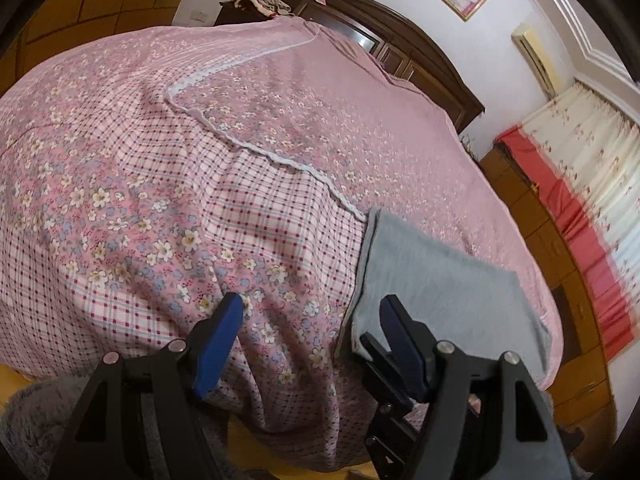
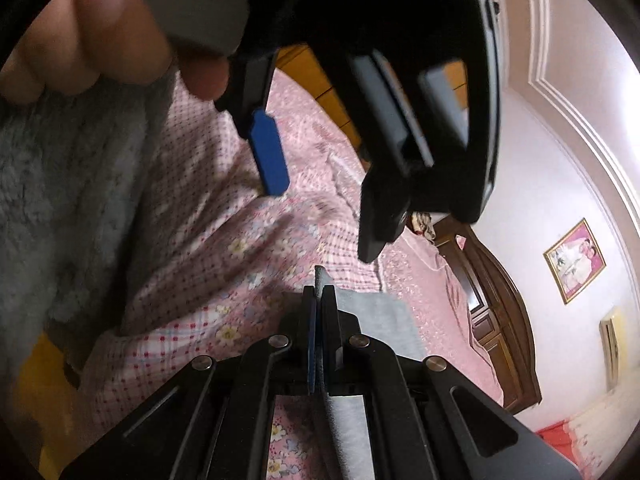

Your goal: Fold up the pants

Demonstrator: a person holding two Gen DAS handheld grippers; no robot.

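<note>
The grey pants (image 1: 436, 280) lie as a flat rectangle on the near right part of the bed. My left gripper (image 1: 310, 312) is open and empty, hovering just left of the pants' left edge; its right finger (image 1: 394, 320) overlaps the grey cloth in view. In the right wrist view, my right gripper (image 2: 319, 292) is shut on an edge of the grey pants (image 2: 376, 312), the cloth pinched between the pads. The left gripper (image 2: 320, 196) shows there too, open, above and ahead of the right one.
The bed carries a pink floral and checked quilt (image 1: 168, 184) with a pink blanket (image 1: 320, 120) over it. A dark wooden headboard (image 1: 404, 32) stands at the far end. A fluffy grey sleeve (image 2: 60, 200) and a hand (image 2: 100, 32) fill the upper left.
</note>
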